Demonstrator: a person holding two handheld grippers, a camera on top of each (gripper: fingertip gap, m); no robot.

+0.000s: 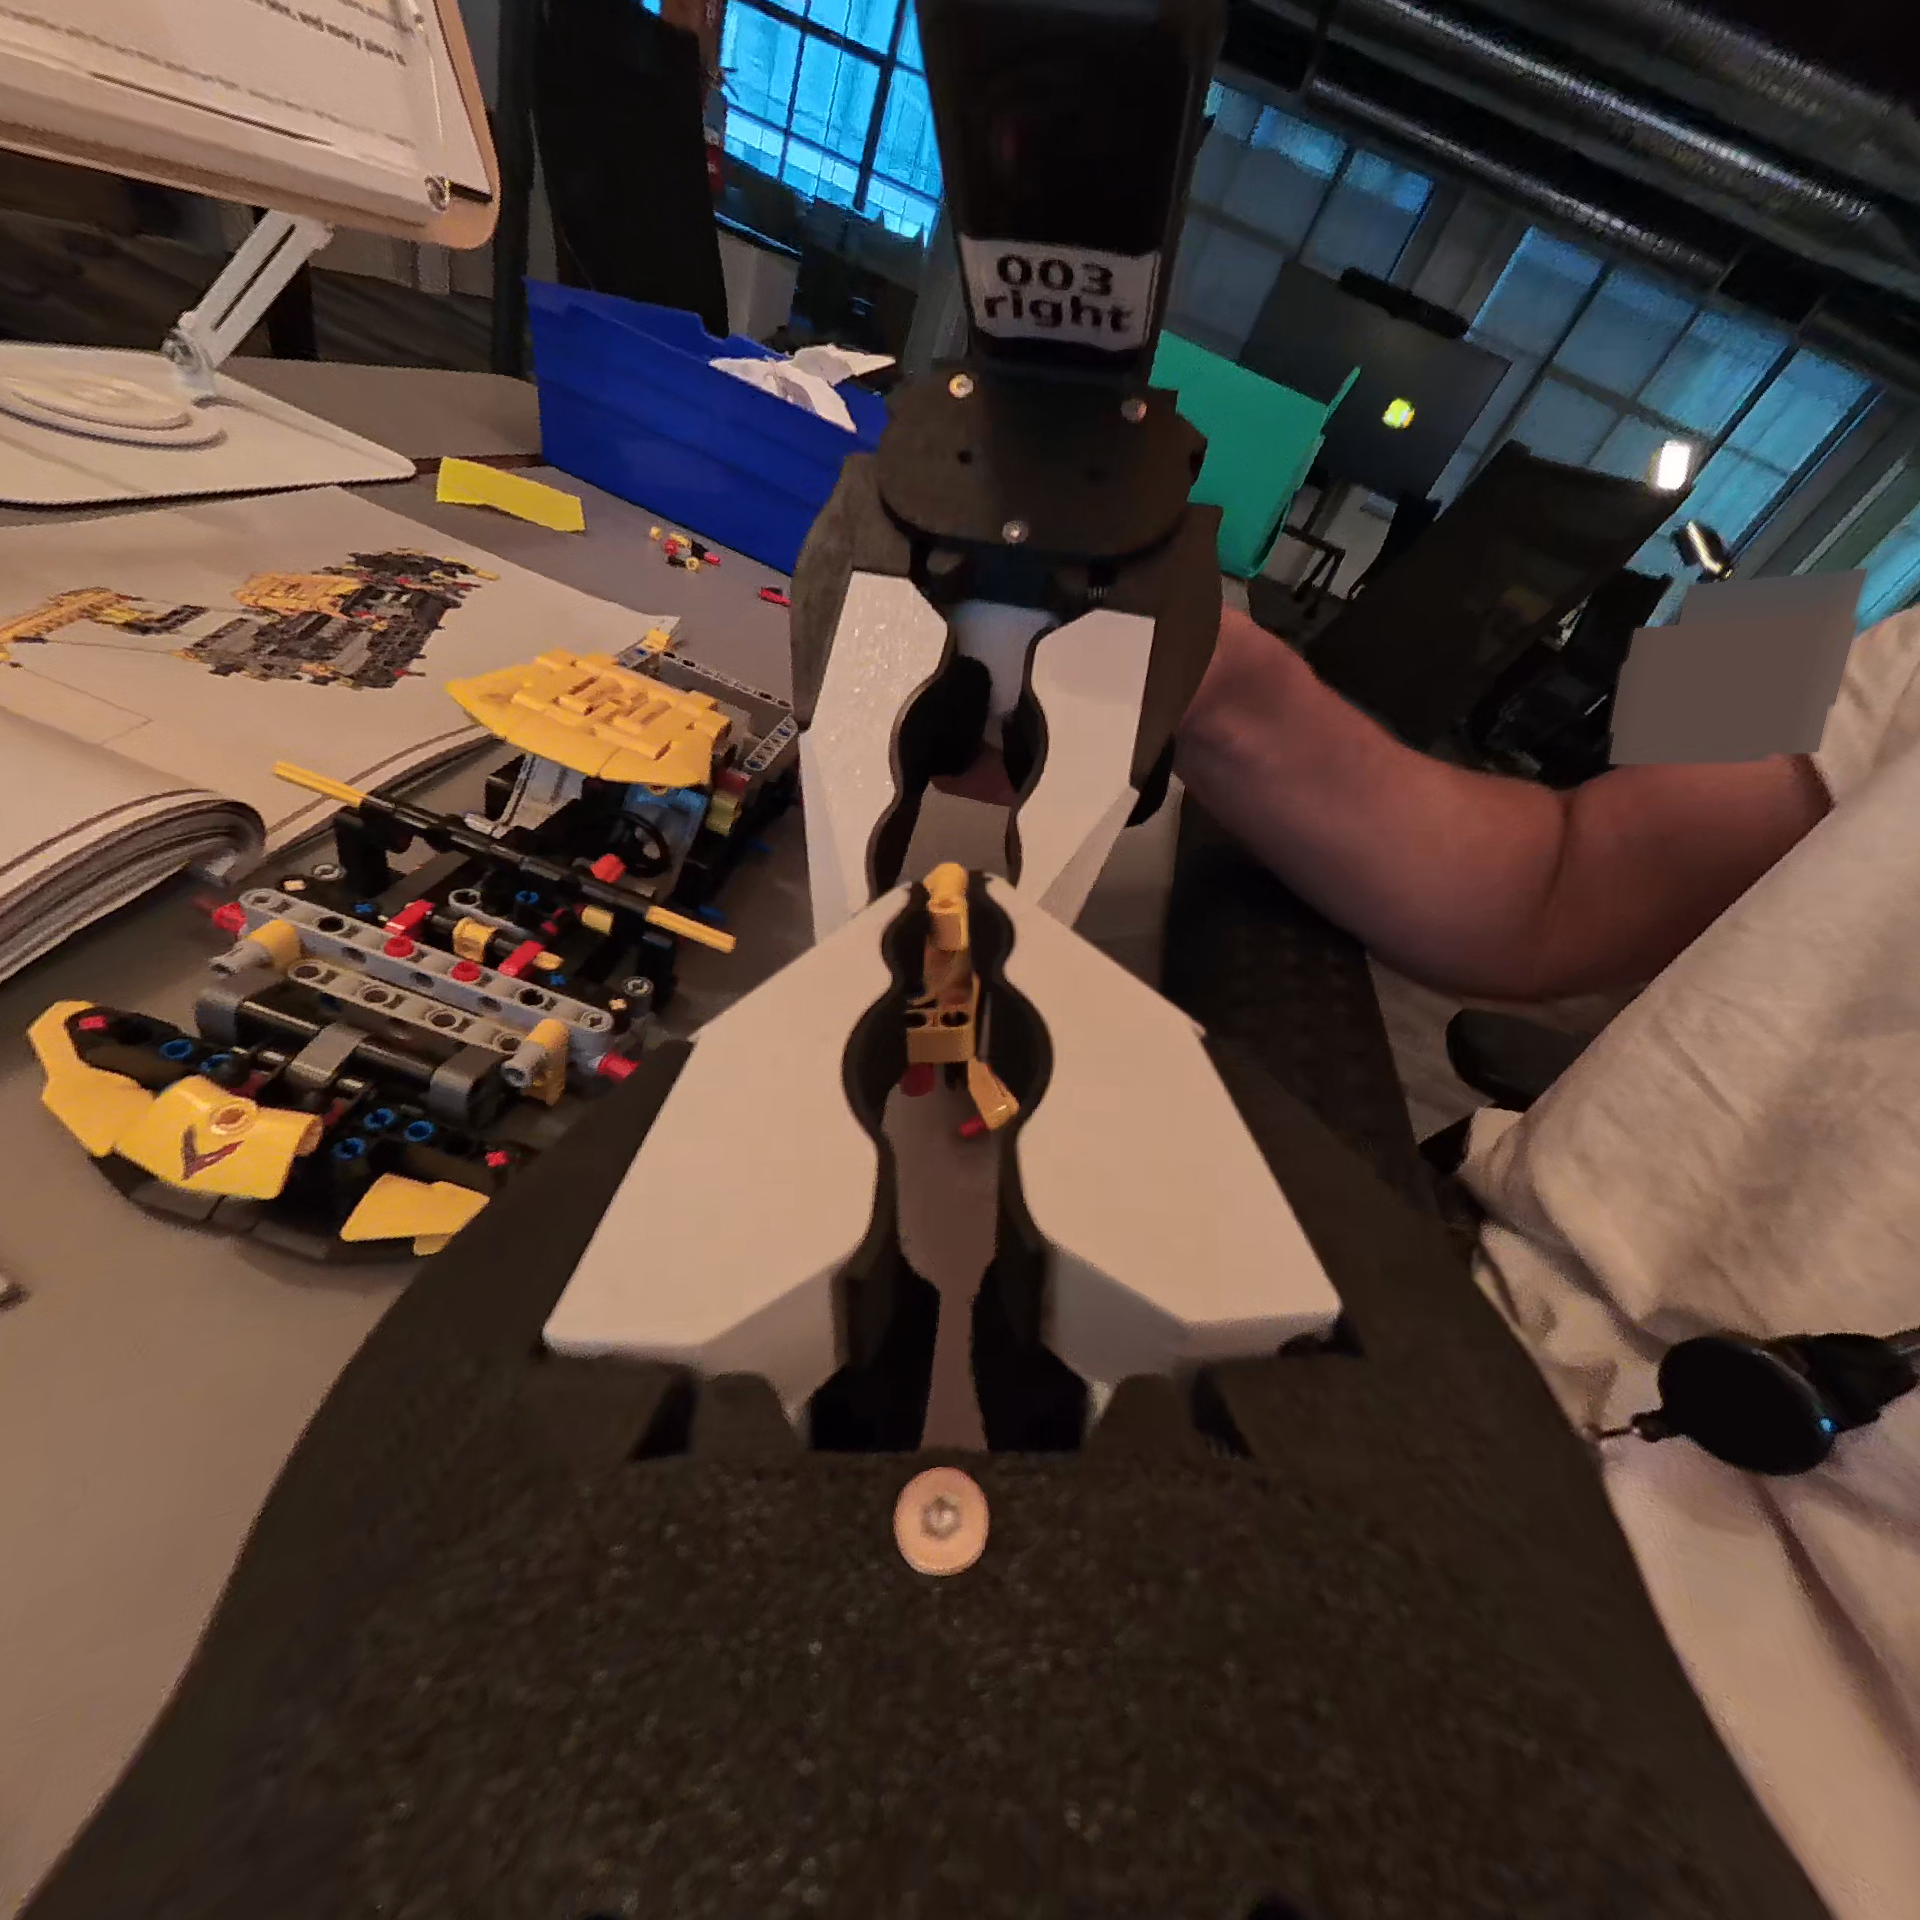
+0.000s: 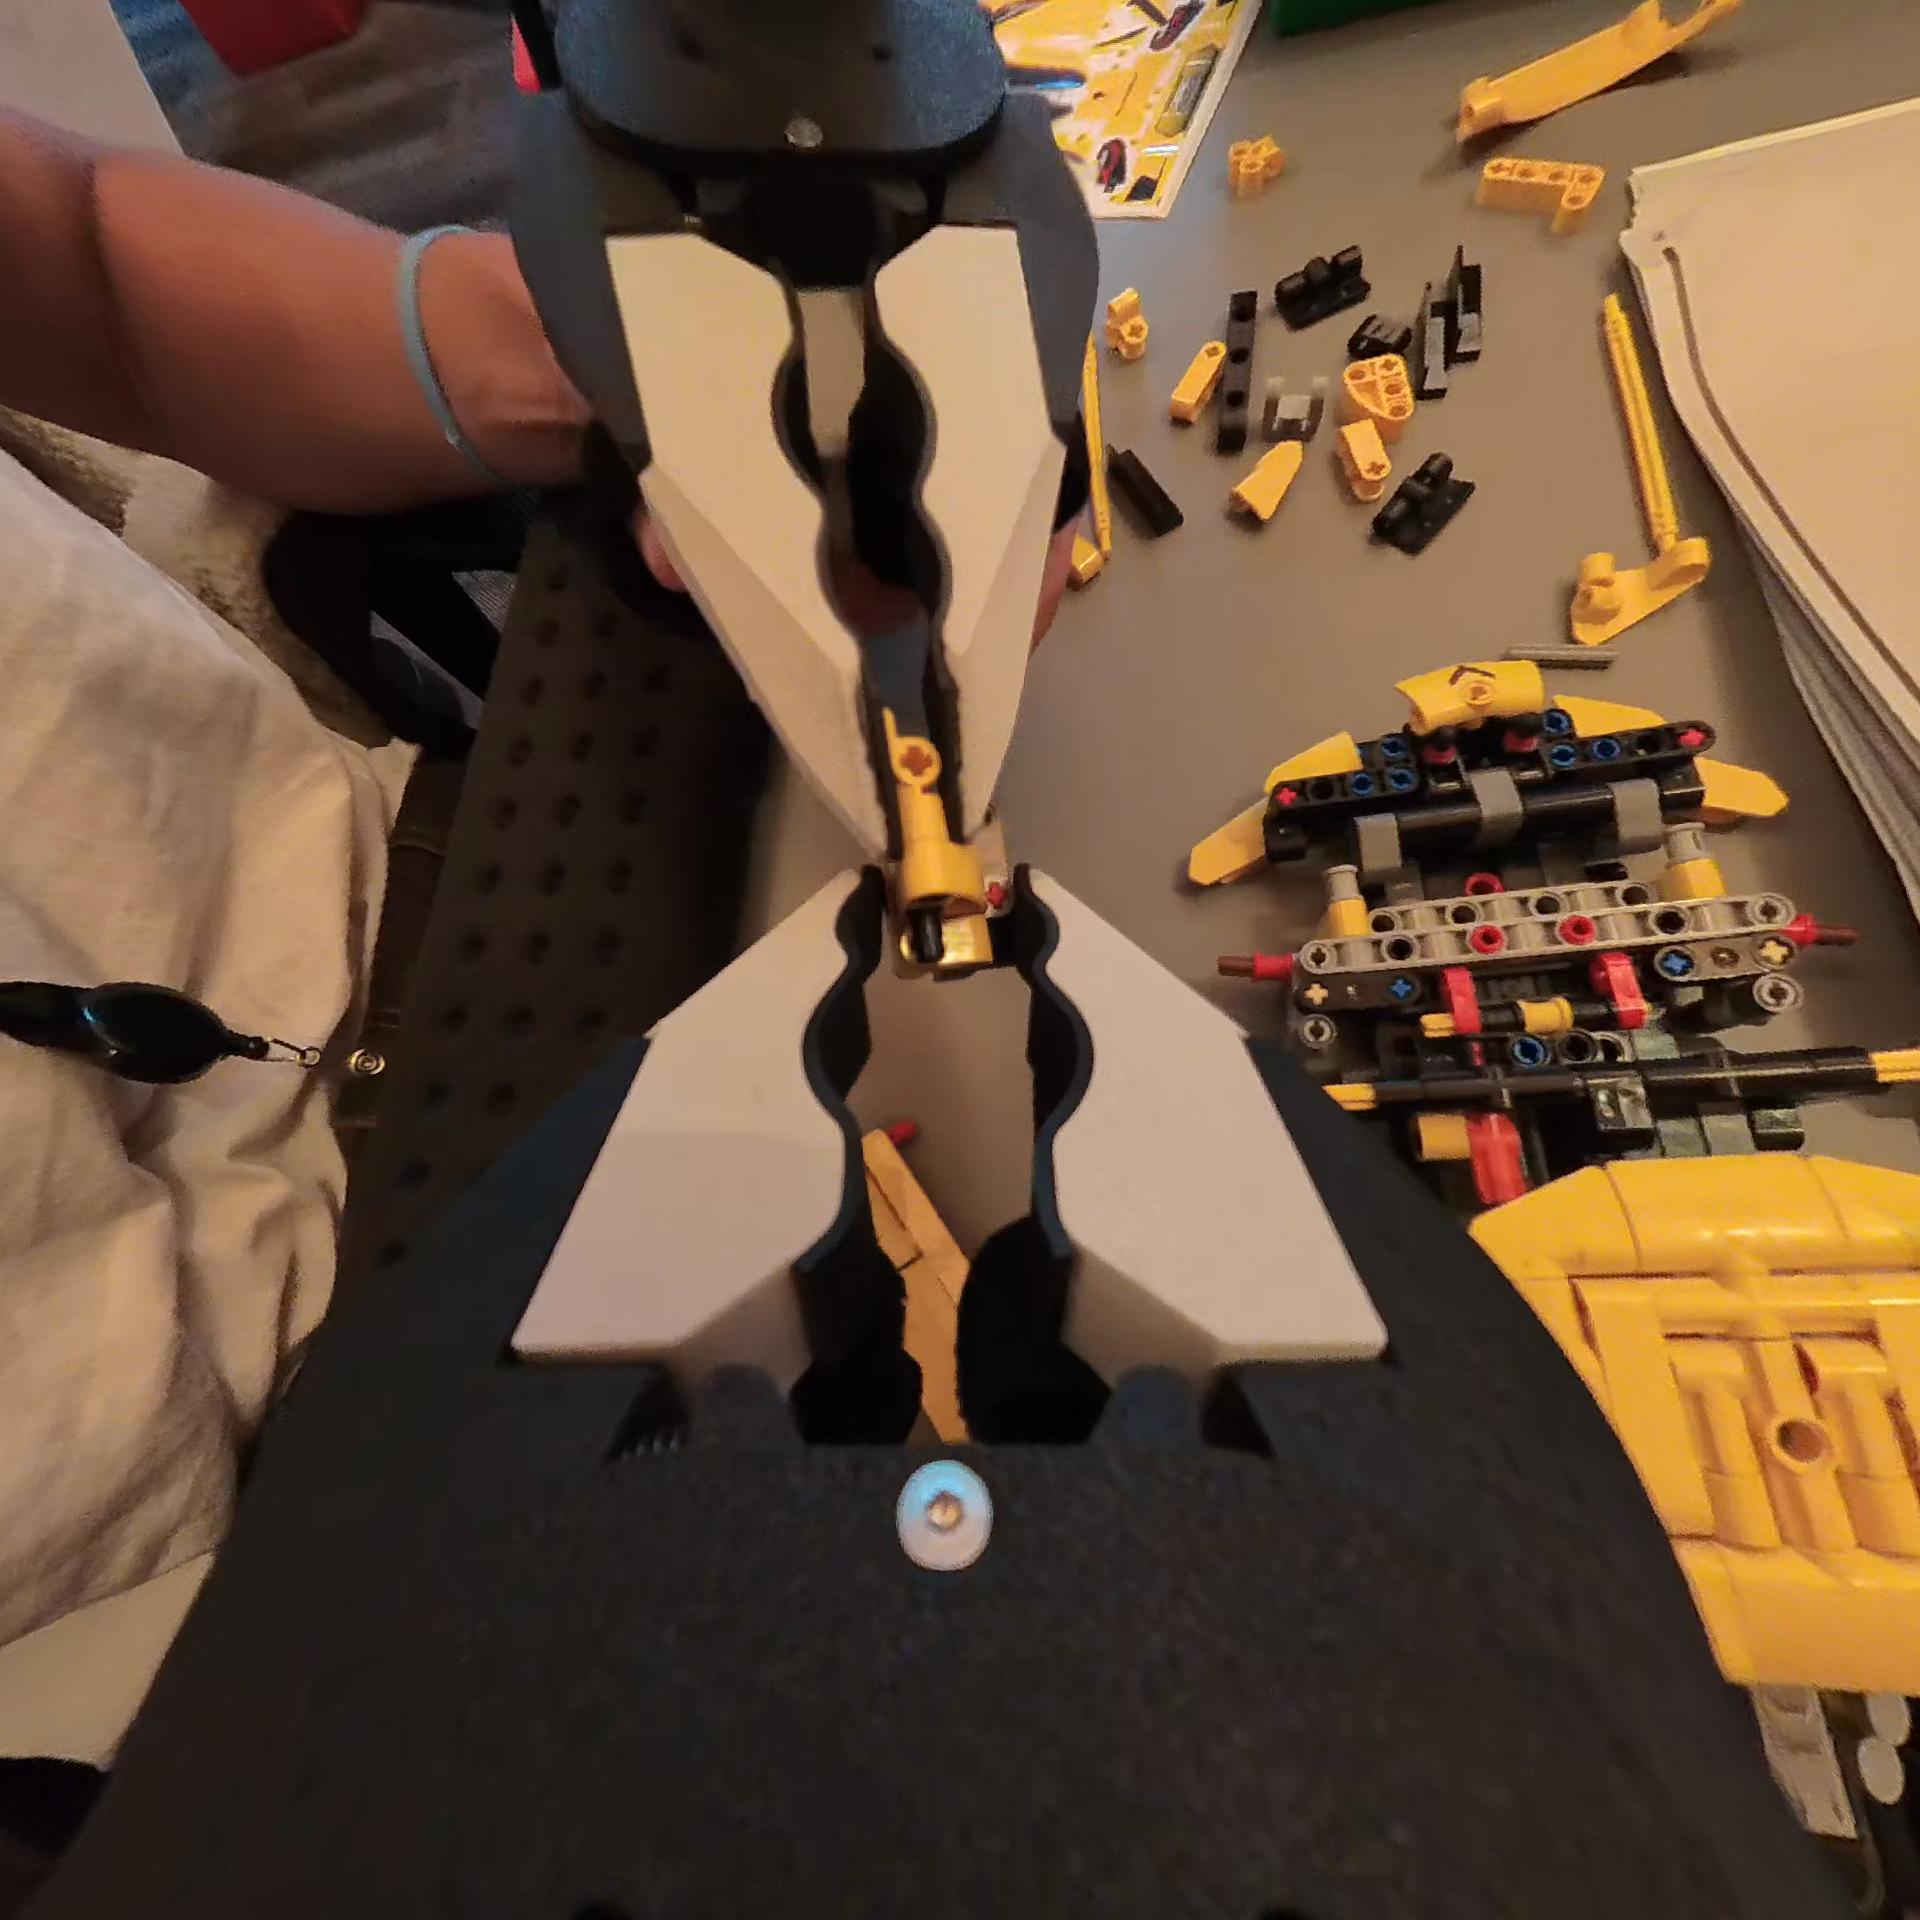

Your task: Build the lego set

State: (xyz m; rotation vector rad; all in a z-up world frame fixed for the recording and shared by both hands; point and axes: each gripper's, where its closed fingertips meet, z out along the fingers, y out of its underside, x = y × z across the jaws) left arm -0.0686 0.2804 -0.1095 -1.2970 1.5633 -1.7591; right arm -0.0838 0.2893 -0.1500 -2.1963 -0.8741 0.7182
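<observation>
- Two tallied under grippers: left gripper (image 1: pixel 948 896) and right gripper (image 2: pixel 940 899), met tip to tip and pointed straight at each other near the edge of the table (image 2: pixel 1195 644).
- Tallied one small yellow sub-assembly (image 1: pixel 940 1023), one part-built yellow and black car (image 2: pixel 1507 935), one open instruction booklet (image 1: pixel 208 675), one blue bin (image 1: pixel 665 416), and well over a dozen loose pieces (image 2: pixel 1299 395) strewn on the table beyond the car.
- Found the left gripper clamped tight on the sub-assembly, held aloft beside the car and clear of it.
- Found the right gripper's jaws narrowly parted around the sub-assembly's far end; could not tell whether pressed against it or merely set around it.
- Saw a bare forearm (image 1: pixel 1455 831) reaching in behind the right gripper, and a wrist with a pale band (image 2: pixel 426 343) behind the left one.
- Placed the car flat on the table, just beside the booklet.
- Saw crumpled white paper (image 1: pixel 800 374) lying in the blue bin, at the far side of the table past the booklet.
</observation>
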